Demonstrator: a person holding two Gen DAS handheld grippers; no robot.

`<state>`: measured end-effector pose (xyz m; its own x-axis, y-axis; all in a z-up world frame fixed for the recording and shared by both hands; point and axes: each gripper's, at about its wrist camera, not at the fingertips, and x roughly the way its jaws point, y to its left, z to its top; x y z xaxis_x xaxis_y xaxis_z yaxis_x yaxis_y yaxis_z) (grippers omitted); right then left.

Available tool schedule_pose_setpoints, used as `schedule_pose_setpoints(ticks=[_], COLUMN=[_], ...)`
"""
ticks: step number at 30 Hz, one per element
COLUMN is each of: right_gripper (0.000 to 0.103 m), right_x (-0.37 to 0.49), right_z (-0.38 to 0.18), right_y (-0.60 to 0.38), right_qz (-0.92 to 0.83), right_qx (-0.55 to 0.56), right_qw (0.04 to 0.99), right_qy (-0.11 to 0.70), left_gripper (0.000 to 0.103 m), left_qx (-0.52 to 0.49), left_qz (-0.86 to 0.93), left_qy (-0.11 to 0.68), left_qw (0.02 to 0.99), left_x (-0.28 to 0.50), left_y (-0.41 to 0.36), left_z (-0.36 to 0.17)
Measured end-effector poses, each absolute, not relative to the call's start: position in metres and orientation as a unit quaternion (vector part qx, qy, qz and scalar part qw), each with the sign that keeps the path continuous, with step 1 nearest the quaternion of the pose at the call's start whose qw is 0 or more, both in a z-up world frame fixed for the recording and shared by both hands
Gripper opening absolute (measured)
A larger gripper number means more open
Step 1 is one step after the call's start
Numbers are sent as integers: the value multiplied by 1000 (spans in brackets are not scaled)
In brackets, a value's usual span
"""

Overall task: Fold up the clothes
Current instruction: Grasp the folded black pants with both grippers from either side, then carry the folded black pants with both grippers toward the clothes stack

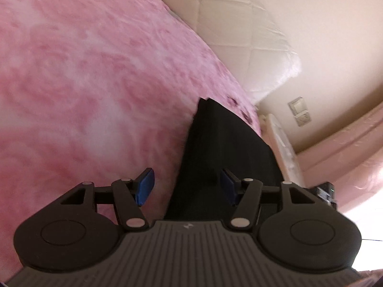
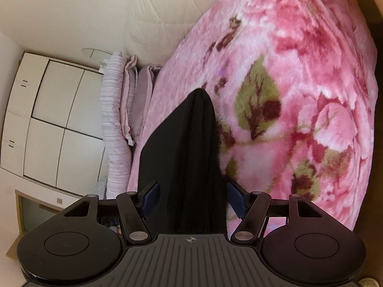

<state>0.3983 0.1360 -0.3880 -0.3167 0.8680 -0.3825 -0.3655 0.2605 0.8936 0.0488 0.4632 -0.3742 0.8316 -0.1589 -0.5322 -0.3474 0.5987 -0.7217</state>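
Both jaws wide open around the black garment (image 1: 215, 148), left gripper (image 1: 189, 186) and right gripper (image 2: 192, 201) gripping nothing yet, so probably best pinching matching edges over the pink blanket (image 2: 299, 95).

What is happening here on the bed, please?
A person is folding clothes with two hand-held tongs. A black garment lies on the pink blanket. The left tongs and the right tongs are both open, with the blue pads apart, and the black cloth runs between the pads in each view. Neither is pinching it at this moment. Pillows lie at the blanket's far edge, near a white wardrobe.
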Motion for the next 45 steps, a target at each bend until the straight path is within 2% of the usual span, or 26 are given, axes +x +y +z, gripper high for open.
schedule_pose_setpoints(ticks=[6,10,12,16,18,24,28,35,45], right_gripper=[66,63,45,33,22,17,17,17,16], right_x=[400,394,389,391,393,387,384,353,250], right_z=[-389,-385,-382,-389,-393,-395,-382,-289,-133], right_y=[143,143,152,162,163,155,153,161,220], right_qz=[566,574,566,575,587,595,569,568,661], right_qx=[218,198,176,175,174,195,213,197,121], right_qw=[539,542,558,550,544,541,541,517,391], right_qy=[584,581,580,580,574,561,581,609,629], left_gripper=[57,57,52,39,31,20,17,17,17], left_qx=[-481,-472,-450,-467,-462,-449,-477,-525,-526], left_qz=[7,-18,-17,-26,-32,-36,-21,41,227], left_qy=[261,273,289,290,283,263,255,226,127], left_qw=[837,838,844,835,840,853,841,819,810], left_x=[66,89,99,105,104,100,96,37,-141], left_y=[464,450,444,451,450,441,439,423,346], left_z=[-390,-387,-385,-392,-394,-390,-378,-297,-112])
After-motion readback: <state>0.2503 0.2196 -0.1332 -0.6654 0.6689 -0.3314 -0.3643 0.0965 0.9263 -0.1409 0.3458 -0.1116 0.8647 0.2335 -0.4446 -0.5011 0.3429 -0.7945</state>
